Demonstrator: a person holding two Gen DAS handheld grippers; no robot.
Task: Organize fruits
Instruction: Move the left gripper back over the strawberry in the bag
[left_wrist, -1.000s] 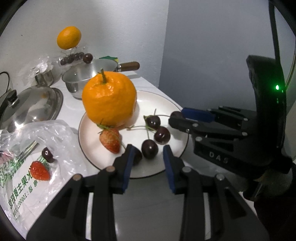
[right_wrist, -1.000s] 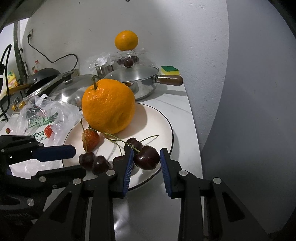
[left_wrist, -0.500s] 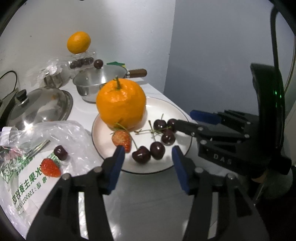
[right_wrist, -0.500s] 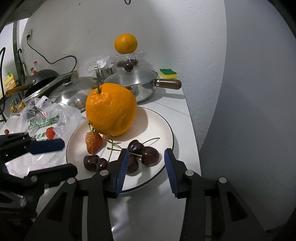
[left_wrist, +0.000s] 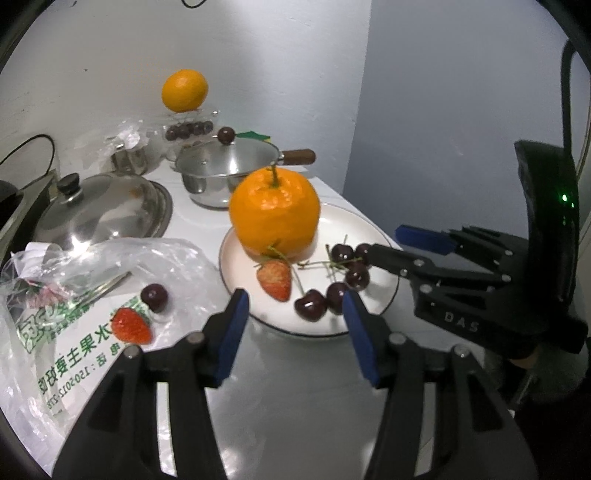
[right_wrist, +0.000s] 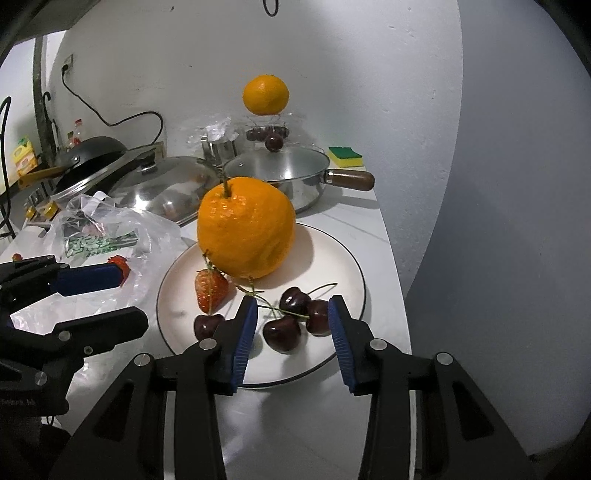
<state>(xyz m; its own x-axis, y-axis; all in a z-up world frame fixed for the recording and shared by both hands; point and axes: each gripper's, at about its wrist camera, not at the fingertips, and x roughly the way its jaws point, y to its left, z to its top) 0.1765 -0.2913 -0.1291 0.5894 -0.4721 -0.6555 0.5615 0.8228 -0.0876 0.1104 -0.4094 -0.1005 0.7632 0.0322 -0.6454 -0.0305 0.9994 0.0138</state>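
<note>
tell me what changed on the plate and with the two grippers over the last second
Both grippers let go of cherries and drew back from the plate. The left gripper opened, its cherry now lying free near the plate's front edge. The right gripper opened too, leaving its cherries on the plate. The big orange, the strawberry beside it and the fruit on the plastic bag stayed put.

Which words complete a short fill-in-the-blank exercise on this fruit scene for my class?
1. The big orange sits on a white ____.
2. The strawberry on the plate lies beside the ____.
3. A lone cherry and a second strawberry lie on the plastic ____.
4. Both grippers, left and right, hold ____.

Missing words: plate; orange; bag; nothing
</note>
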